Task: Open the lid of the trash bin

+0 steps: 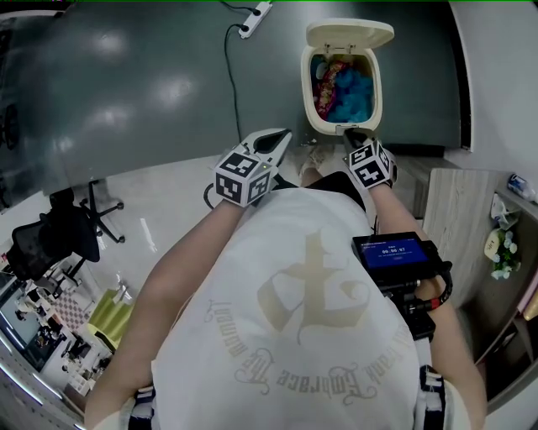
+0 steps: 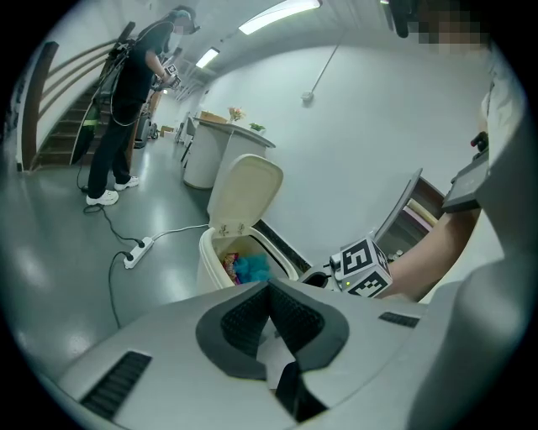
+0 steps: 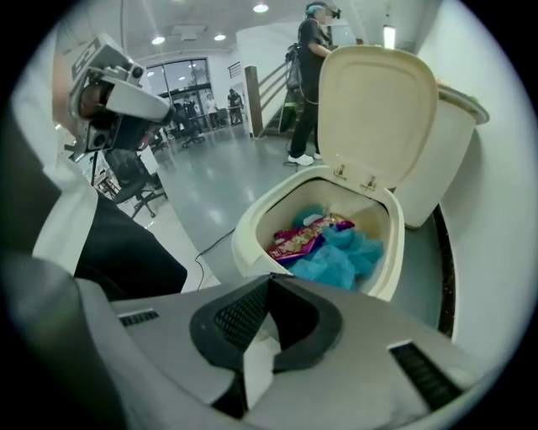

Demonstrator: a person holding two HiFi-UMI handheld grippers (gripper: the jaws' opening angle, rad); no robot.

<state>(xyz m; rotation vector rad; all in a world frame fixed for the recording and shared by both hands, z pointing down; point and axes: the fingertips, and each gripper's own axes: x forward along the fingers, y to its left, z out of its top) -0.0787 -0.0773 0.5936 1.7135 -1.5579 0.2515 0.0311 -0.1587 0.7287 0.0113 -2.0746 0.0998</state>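
Note:
The cream trash bin (image 1: 308,101) stands on the grey floor ahead with its lid (image 1: 349,34) swung up and back. Inside lie blue crumpled material (image 1: 351,91) and a red wrapper (image 3: 298,241). My left gripper (image 1: 282,136) is shut and empty, held left of the bin and a little short of it. My right gripper (image 1: 353,133) is also shut with nothing in it, its tip just before the bin's front rim (image 3: 252,225). In the left gripper view the open lid (image 2: 244,189) and the right gripper's marker cube (image 2: 363,266) show beyond the shut left gripper (image 2: 269,285).
A power strip (image 1: 256,17) with a black cable lies on the floor left of the bin. A wooden cabinet (image 1: 458,210) stands at the right, an office chair (image 1: 59,231) at the left. A person in black (image 2: 126,109) stands by stairs farther off.

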